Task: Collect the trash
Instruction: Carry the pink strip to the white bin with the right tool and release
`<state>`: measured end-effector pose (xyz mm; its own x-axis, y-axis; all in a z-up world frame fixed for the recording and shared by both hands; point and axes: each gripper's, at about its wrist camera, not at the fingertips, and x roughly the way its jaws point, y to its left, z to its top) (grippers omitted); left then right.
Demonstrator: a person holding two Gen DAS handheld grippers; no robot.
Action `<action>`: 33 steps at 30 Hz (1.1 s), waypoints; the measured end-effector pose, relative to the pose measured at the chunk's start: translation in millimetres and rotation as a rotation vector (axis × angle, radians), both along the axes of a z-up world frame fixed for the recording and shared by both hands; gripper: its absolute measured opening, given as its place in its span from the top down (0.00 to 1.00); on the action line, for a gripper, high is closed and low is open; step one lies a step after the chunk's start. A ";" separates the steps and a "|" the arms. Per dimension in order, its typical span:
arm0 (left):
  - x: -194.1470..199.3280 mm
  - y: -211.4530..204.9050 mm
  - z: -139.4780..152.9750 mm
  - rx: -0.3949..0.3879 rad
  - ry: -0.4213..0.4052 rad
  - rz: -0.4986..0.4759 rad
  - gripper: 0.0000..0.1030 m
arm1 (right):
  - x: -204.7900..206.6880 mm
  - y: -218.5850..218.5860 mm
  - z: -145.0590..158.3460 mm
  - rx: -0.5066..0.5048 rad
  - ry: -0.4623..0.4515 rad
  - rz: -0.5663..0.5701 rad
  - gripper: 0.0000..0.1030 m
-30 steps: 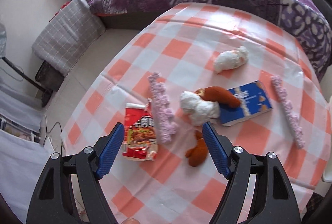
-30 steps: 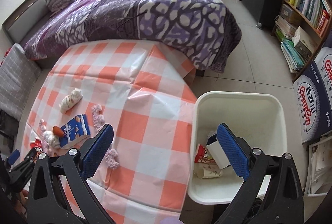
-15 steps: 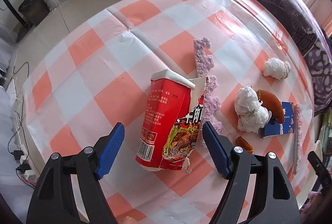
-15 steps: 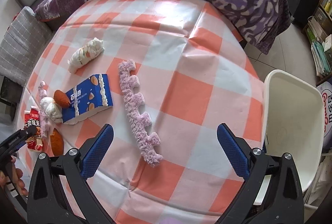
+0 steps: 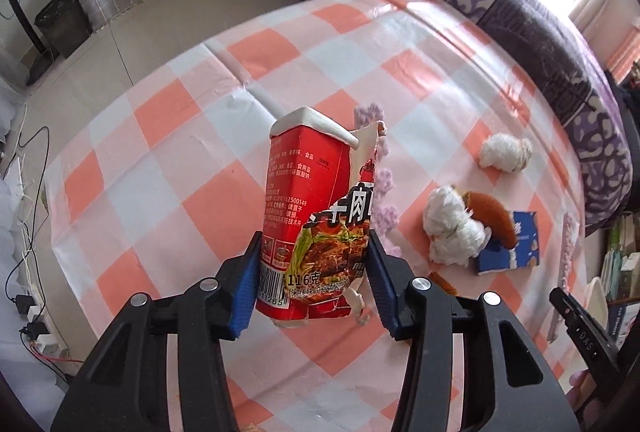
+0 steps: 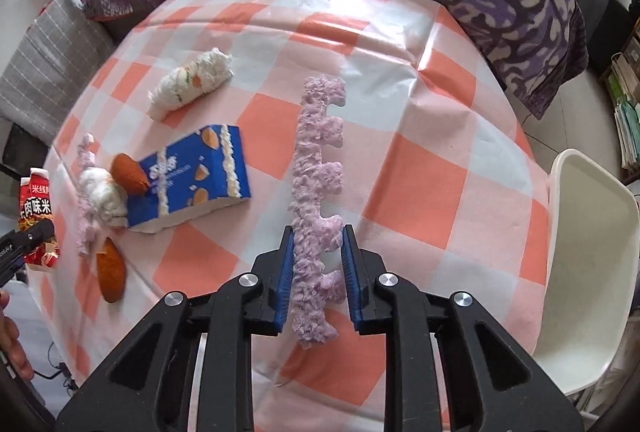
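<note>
Checked surface (image 6: 420, 168) fills both views; white bin (image 6: 588, 272) at right edge of the right wrist view. Red noodle packet (image 5: 316, 216), centre of the left wrist view, torn, sits between left gripper (image 5: 314, 284) fingers, which are closing with both pads against its sides. Purple foam strip (image 6: 318, 192), centre of the right wrist view, lies lengthwise between right gripper (image 6: 318, 272) fingers, closing onto its near end. Blue carton (image 6: 196, 176), left of the strip, apart from it.
</note>
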<state>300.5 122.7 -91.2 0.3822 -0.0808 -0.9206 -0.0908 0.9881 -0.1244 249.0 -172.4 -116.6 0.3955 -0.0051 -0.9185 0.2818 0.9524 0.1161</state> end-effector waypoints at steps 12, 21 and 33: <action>-27.9 -32.1 88.4 0.083 -0.291 0.045 0.53 | -35.7 31.5 95.3 -0.092 -0.371 0.092 0.79; -65.2 -63.3 113.3 0.061 -0.389 0.045 0.52 | -54.8 8.3 118.7 -0.061 -0.430 0.032 0.79; -81.0 -110.6 114.1 0.068 -0.418 -0.035 0.52 | -79.2 -28.9 129.2 -0.066 -0.437 -0.028 0.78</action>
